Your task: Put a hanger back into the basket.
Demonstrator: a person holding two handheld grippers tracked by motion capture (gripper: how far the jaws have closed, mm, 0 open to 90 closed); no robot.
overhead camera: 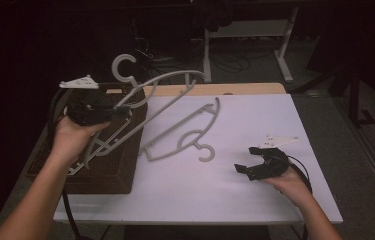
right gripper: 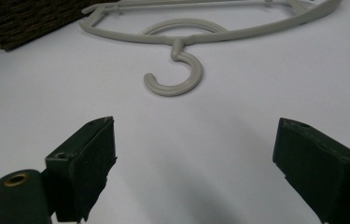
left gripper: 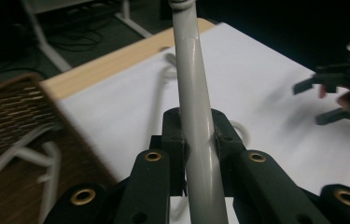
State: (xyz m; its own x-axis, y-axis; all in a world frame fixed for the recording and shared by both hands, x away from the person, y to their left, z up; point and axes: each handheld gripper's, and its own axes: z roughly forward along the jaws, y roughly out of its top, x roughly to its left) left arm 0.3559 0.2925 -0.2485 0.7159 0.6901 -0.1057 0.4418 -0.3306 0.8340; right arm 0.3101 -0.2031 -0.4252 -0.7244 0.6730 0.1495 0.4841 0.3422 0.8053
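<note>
Forearms enter the high view from the bottom edge, each hand carrying a tool. At the left, the left tool is raised over a dark wicker basket and is clamped on a grey plastic hanger, which is lifted off the surface with its hook uppermost. The left gripper view shows what the high view cannot: both black jaws pressed flat against either side of the grey bar, which runs up between them and out of the top of the picture. That view also shows more pale hanger bars lying on the basket.

A second hanger lies flat on the white counter just beside the basket, hook pointing toward the person. The right tool rests low over the counter near that hook, jaws apart and holding nothing. From the right gripper view, the hook sits ahead of the wide gap, apart from both jaws, with the basket's corner beyond.
</note>
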